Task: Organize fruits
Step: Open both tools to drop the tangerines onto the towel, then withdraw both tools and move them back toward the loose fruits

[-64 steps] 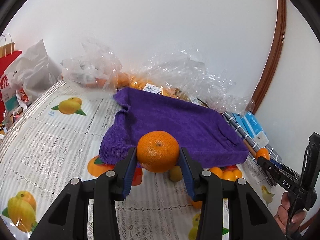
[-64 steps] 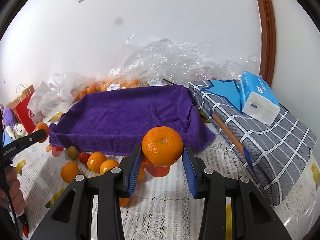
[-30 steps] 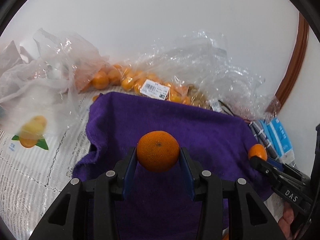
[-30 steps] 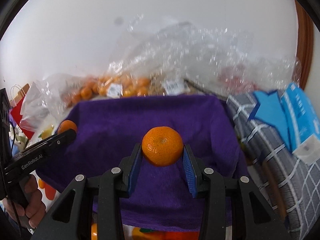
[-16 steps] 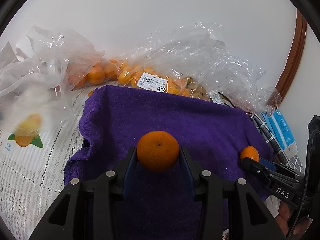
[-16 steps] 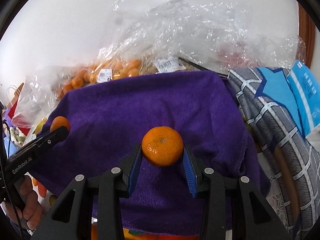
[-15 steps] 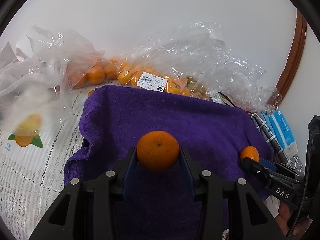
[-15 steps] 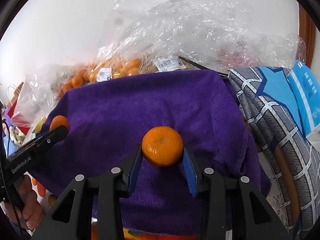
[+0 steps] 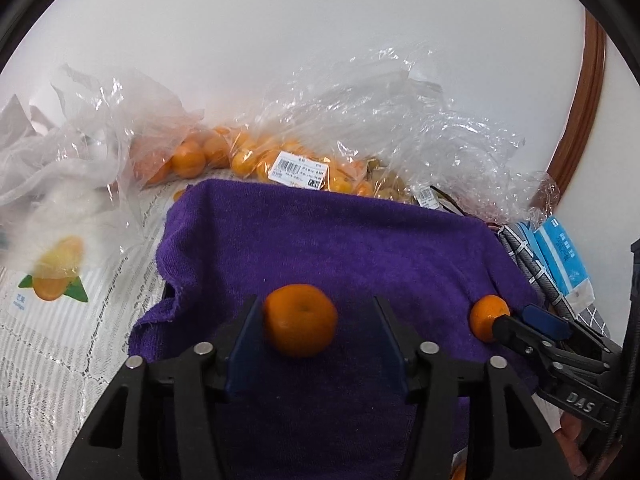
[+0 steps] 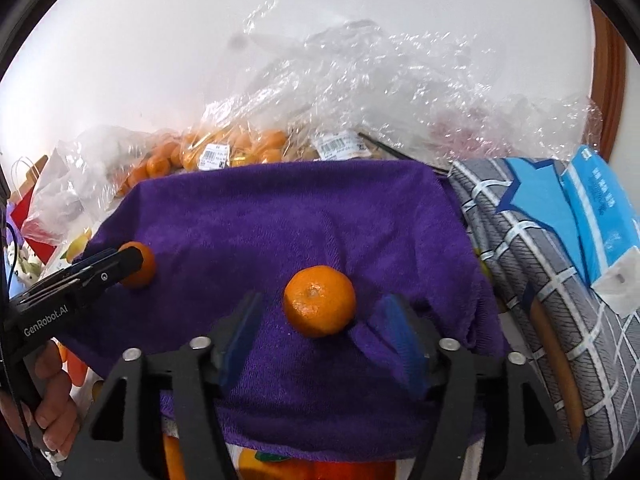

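A purple towel [image 9: 360, 240] lies spread over the table; it also shows in the right wrist view [image 10: 280, 216]. My left gripper [image 9: 314, 338] is open, and a blurred orange mandarin [image 9: 300, 320] sits between its spread jaws, over the towel. My right gripper [image 10: 322, 336] is open too, and its mandarin [image 10: 319, 301] rests on the towel between the jaws. Each view shows the other gripper beside its mandarin, the right gripper's mandarin [image 9: 486, 317] in the left wrist view and the left gripper's mandarin [image 10: 140, 264] in the right wrist view.
Clear plastic bags of small oranges [image 9: 224, 156] lie behind the towel against the wall. A grey checked cloth [image 10: 540, 272] with a blue tissue pack [image 10: 600, 216] lies to the right. More loose fruit [image 10: 276, 466] sits at the towel's near edge.
Both grippers have opened and let go of their mandarins over the towel. The left mandarin is blurred and has dropped slightly to the left.
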`<state>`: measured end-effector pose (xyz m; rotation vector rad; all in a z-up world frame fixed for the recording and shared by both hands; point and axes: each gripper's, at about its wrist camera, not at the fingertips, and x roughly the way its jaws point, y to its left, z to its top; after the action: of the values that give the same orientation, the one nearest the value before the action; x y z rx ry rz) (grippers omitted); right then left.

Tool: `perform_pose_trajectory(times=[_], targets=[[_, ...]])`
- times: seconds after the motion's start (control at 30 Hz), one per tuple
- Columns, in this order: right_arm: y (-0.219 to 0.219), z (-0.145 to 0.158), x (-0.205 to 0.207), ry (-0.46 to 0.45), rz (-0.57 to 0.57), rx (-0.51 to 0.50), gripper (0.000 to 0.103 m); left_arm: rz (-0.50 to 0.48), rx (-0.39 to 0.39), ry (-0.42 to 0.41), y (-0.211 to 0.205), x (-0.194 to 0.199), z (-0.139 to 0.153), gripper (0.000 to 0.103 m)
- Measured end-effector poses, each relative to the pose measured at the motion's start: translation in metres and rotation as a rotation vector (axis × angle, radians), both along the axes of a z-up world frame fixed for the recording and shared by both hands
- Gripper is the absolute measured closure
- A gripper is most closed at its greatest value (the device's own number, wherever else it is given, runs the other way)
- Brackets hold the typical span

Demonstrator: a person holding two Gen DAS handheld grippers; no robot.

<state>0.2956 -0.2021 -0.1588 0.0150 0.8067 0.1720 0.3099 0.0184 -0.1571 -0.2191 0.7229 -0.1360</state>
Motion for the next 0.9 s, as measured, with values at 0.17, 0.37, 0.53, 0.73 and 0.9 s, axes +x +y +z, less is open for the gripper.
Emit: perform_pose_trajectory(times=[0.17, 0.37, 0.53, 0.73, 0.9], targets=[[0.002, 0.01, -0.008, -0.04, -0.008, -0.036, 0.026, 0.021, -0.011, -0.043, 0.004, -0.005, 0.006, 0.049], [0.001, 0.023, -0.018, -0.071, -0.056, 0.002, 0.023, 0.028, 0.021, -0.146, -0.001, -0.021, 0.019, 0.049], [0.004, 0.034, -0.032, -0.041, -0.061, 0.024, 0.024, 0.058, 0.047, -0.185, 0.002, -0.028, 0.026, 0.049], [-0.004, 0.057, -0.08, -0.112, -0.082, 0.026, 0.024, 0.078, -0.003, -0.193, 0.015, -0.036, 0.035, 0.049], [-0.007, 0.069, -0.115, -0.139, -0.119, -0.033, 0.024, 0.072, -0.012, -0.204, 0.021, -0.058, 0.046, 0.051]])
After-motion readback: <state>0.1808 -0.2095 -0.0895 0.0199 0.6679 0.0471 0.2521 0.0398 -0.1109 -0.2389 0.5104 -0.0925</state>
